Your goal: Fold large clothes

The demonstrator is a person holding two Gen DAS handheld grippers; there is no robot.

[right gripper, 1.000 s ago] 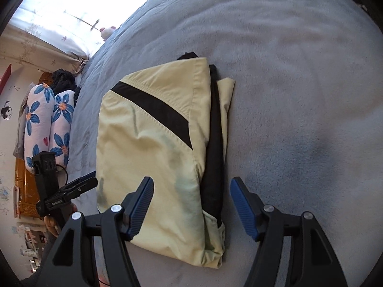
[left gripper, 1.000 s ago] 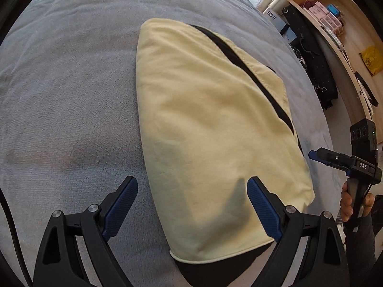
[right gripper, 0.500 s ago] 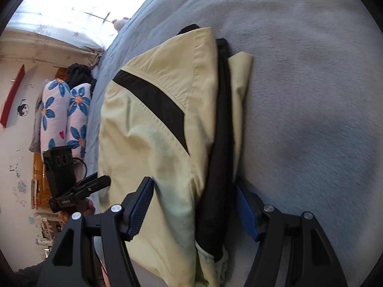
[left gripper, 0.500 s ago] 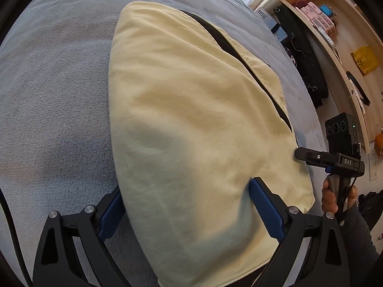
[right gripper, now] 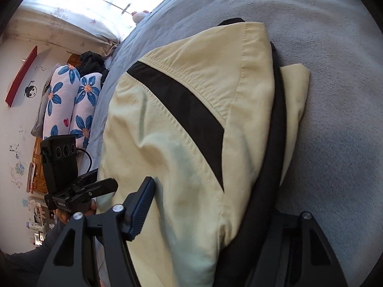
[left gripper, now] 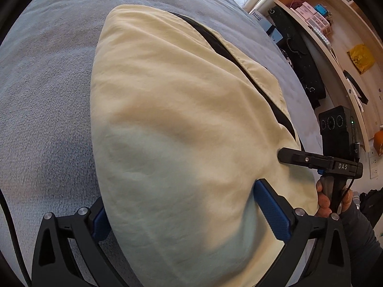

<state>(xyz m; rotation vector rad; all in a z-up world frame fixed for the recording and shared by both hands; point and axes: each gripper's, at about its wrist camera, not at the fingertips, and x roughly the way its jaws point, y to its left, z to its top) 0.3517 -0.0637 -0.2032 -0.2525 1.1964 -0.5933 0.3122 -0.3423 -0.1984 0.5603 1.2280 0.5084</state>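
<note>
The folded yellow garment (left gripper: 182,124) is laid on the grey bed (left gripper: 47,76), its long axis running away from both grippers. Its near end is straddled by the left gripper (left gripper: 186,212), spread wide, nothing clamped. The right gripper (right gripper: 210,210) is being closed over the thick folded edge; a firm grip cannot be confirmed.

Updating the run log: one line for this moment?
garment: folded, on bed | left claw: open, straddling edge | right claw: closing around edge
</note>
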